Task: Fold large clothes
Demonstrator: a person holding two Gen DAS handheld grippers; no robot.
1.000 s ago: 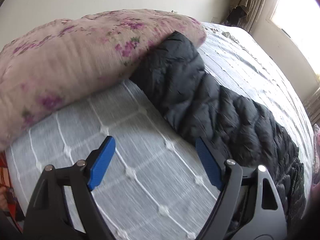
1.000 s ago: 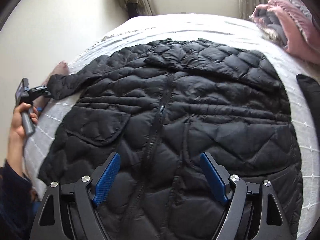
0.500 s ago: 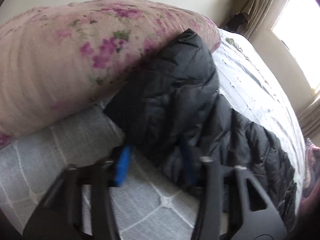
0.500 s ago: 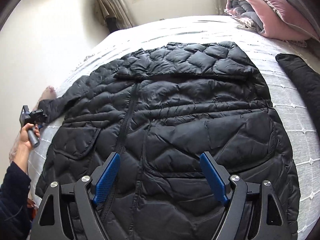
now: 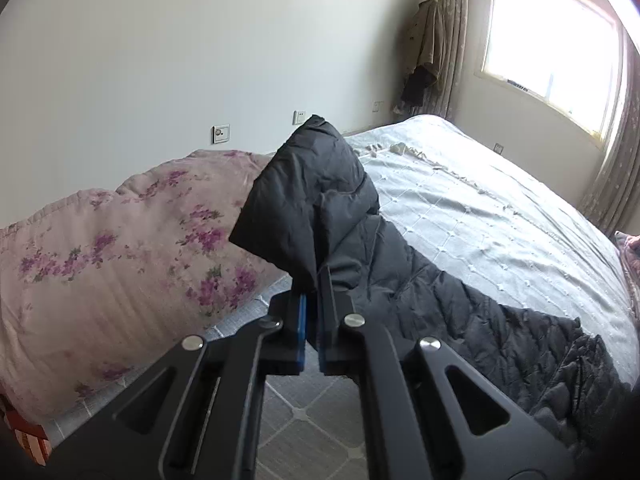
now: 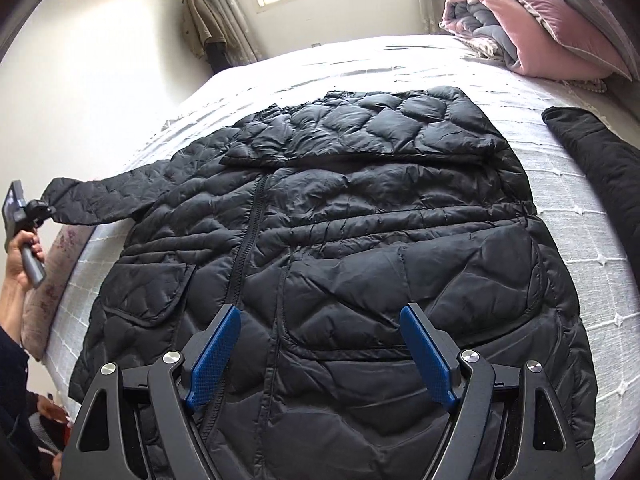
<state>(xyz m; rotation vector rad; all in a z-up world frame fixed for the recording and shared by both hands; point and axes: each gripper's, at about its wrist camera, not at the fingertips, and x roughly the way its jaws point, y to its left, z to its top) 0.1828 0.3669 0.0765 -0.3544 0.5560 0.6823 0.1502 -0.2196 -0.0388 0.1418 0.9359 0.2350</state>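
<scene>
- Jacket [image 6: 332, 260]: black quilted puffer, spread front-up on the bed [image 6: 592, 240], zip closed down the middle, filling most of the right wrist view.
- Left hand-held gripper [image 5: 311, 300]: jaws nearly together, pinching the cuff of the sleeve [image 5: 308, 200]; the cuff stands lifted off the bed beside the floral quilt [image 5: 120, 248], and the rest of the sleeve trails back down towards the jacket body.
- Right hand-held gripper [image 6: 320, 352]: jaws wide apart and holding nothing, hovering over the jacket's lower front, near the hem.
- Step in hand, as I judge it: carrying the sleeve across onto the jacket's front.
- To do it well, keep the pinch firm on the cuff, since the shiny shell looks slippery, and lift high enough that the sleeve clears the quilt.
- Lay the sleeve flat across the chest, crease at the shoulder seam.
- The free gripper could press the body down so the padding does not drag or bunch.
- Writing: a sheet with reddish print hangs on the wall far beyond the jacket's collar, too small to read; no brand label shows on the jacket.
</scene>
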